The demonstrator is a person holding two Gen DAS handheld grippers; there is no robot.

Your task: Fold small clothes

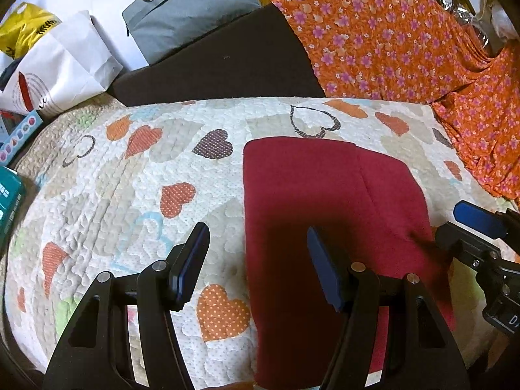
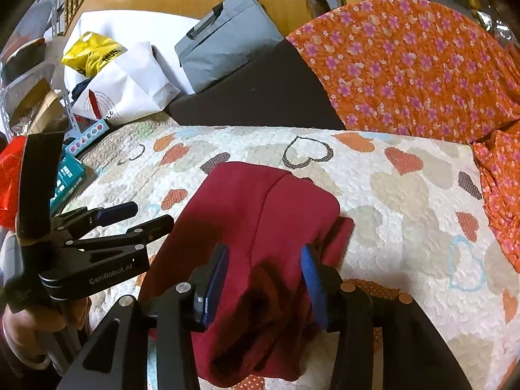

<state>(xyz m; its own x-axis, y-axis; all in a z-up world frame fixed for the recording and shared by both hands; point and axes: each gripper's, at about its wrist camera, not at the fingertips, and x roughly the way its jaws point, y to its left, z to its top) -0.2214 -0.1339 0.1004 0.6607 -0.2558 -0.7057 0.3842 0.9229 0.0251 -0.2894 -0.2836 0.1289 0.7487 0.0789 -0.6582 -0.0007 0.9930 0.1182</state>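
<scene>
A dark red garment [image 1: 328, 201] lies folded lengthwise on a heart-patterned quilt [image 1: 130, 175]. My left gripper [image 1: 256, 260] is open above the garment's left edge, one finger over the quilt and one over the red cloth. My right gripper [image 2: 263, 279] is open, its jaws astride a raised fold of the red garment [image 2: 260, 221] at its near right corner; the cloth bunches between the blue pads without being pinched. The right gripper also shows at the right edge of the left wrist view [image 1: 468, 227]. The left gripper shows at the left of the right wrist view [image 2: 130, 217].
An orange flowered cloth [image 1: 390, 42] covers the back right. A dark brown cushion [image 1: 227, 65] lies behind the quilt. A grey bag [image 1: 185, 9], a white paper bag [image 1: 61, 68], a yellow plastic bag [image 1: 26, 26] and boxes [image 1: 13, 149] crowd the back left.
</scene>
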